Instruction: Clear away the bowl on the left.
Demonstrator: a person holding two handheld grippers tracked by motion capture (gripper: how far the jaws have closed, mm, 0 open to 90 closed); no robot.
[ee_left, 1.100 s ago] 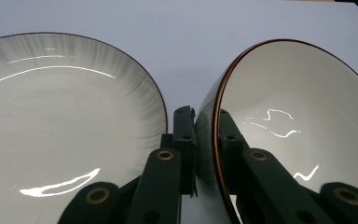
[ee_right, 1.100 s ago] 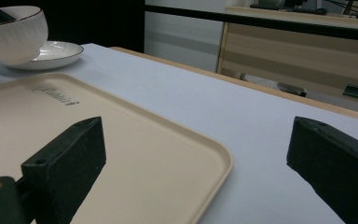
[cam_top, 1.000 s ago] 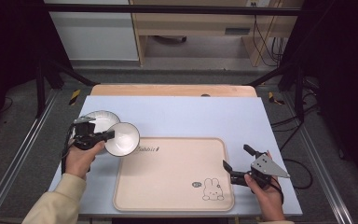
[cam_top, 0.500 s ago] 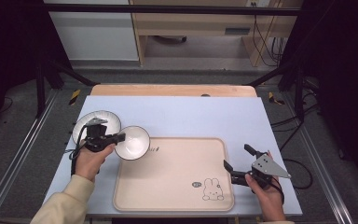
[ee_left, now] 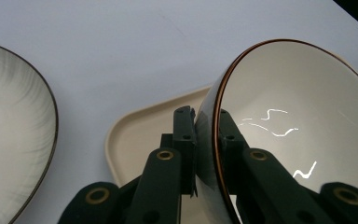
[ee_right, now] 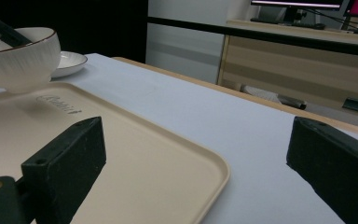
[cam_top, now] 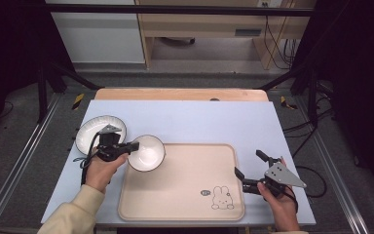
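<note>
Now left gripper (cam_top: 132, 146) pinching the bowl (cam_top: 147, 152) by its rim, bowl hanging over the tray's (cam_top: 190, 195) left corner, plate (cam_top: 93, 130) lying just behind on the table (cam_top: 199, 122), right gripper (cam_top: 250, 170) gaping wide, holding nothing, straddling the tray's right edge.

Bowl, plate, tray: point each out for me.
bowl (cam_top: 147, 152), high view, on its white inside
plate (cam_top: 91, 131), high view, on its bare inner face
tray (cam_top: 190, 180), high view, on its bare beige floor
</note>
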